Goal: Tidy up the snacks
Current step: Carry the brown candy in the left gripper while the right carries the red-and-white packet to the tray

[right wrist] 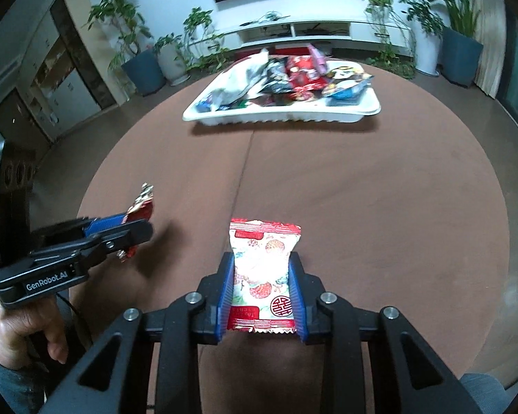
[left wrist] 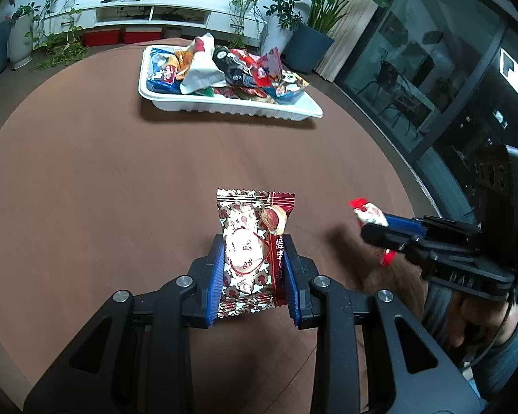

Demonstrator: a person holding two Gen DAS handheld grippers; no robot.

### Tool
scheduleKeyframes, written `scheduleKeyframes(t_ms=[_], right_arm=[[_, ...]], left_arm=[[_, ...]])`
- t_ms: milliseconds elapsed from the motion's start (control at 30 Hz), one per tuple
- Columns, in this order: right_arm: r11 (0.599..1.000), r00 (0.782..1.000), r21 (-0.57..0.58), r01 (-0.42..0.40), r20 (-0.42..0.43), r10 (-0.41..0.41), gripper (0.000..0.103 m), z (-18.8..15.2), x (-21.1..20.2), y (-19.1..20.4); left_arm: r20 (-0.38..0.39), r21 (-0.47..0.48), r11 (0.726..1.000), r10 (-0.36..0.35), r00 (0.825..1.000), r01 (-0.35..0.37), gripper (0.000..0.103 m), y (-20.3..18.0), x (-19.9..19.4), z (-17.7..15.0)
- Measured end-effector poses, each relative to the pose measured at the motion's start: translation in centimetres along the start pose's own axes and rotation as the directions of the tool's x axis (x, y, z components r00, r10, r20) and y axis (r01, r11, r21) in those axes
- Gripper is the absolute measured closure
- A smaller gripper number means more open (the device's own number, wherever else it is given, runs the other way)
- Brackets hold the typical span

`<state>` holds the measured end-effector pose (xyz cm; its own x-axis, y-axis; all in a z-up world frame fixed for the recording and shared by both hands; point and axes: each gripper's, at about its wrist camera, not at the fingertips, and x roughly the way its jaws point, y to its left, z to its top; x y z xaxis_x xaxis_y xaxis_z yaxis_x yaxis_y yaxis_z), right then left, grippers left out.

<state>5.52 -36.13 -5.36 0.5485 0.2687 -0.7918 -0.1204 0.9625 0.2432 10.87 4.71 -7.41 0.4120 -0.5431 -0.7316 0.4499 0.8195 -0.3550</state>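
Brown round table (left wrist: 86,172), bare across its near half. White plastic tray (left wrist: 231,105) at the far side, heaped with crinkled snack packets (left wrist: 224,69). Nearer, two grippers side by side above the tabletop, each with a small pillow-pack wrapper between blue pads. Left gripper (left wrist: 252,241) pinching a red-and-silver snack packet (left wrist: 250,241) across its width, long axis running along the fingers, serrated far end pointing toward the tray. Right gripper (right wrist: 261,258) clamped likewise on a white packet printed with red fruit (right wrist: 262,269), crimped top edge away from the camera, toward the tray, long axis also along the fingers. Both wrappers probably very light, thin and glossy, crushable, apt to slip or twist if squeezed only at a sealed end; best taken across the padded middle, as here, flanks slightly dented by the pads. Hand (right wrist: 20,331) on the left gripper's handle, seen from the right wrist camera.
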Motion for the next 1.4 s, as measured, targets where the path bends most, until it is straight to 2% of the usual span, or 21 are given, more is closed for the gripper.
scheduleKeyframes(t_ms=[233, 367, 600, 800, 1067, 1200, 1400], right_arm=[[0.997, 0.998, 0.073, 0.010, 0.054, -0.014, 0.071, 2.1, -1.6, -3.3], [0.995, 0.996, 0.098, 0.017, 0.089, -0.026, 0.071, 3.8, -2.6, -5.1], [0.994, 0.982, 0.103, 0.021, 0.183, -0.040, 0.071, 8.8, -4.6, -6.9], [0.998, 0.968, 0.067, 0.009, 0.249, -0.025, 0.071, 13.6, -5.0, -6.5], [1.000, 0.963, -0.018, -0.015, 0.268, 0.019, 0.071, 19.5, -1.9, -4.0], [0.998, 0.970, -0.057, -0.018, 0.240, 0.031, 0.071, 21.7, 1.2, -3.0], [0.996, 0.985, -0.090, -0.001, 0.172, 0.016, 0.071, 23.2, 6.1, -2.3]], left_arm=[[0.021, -0.020, 1.000, -0.005, 1.000, 0.006, 0.075, 0.5, -0.6, 1.5], [0.048, -0.015, 1.000, 0.007, 0.999, -0.006, 0.075, 0.8, -1.4, 3.4], [0.120, 0.003, 0.999, 0.048, 0.992, -0.049, 0.075, 1.9, -3.2, 9.4], [0.146, 0.005, 0.997, 0.069, 0.987, -0.071, 0.075, 3.2, -3.2, 14.7], [0.123, 0.004, 0.996, 0.087, 0.989, -0.088, 0.075, 5.2, 0.2, 20.5], [0.106, 0.008, 0.995, 0.102, 0.989, -0.104, 0.075, 6.3, 2.5, 22.0], [0.086, 0.011, 0.993, 0.113, 0.990, -0.114, 0.075, 7.6, 6.6, 23.6]])
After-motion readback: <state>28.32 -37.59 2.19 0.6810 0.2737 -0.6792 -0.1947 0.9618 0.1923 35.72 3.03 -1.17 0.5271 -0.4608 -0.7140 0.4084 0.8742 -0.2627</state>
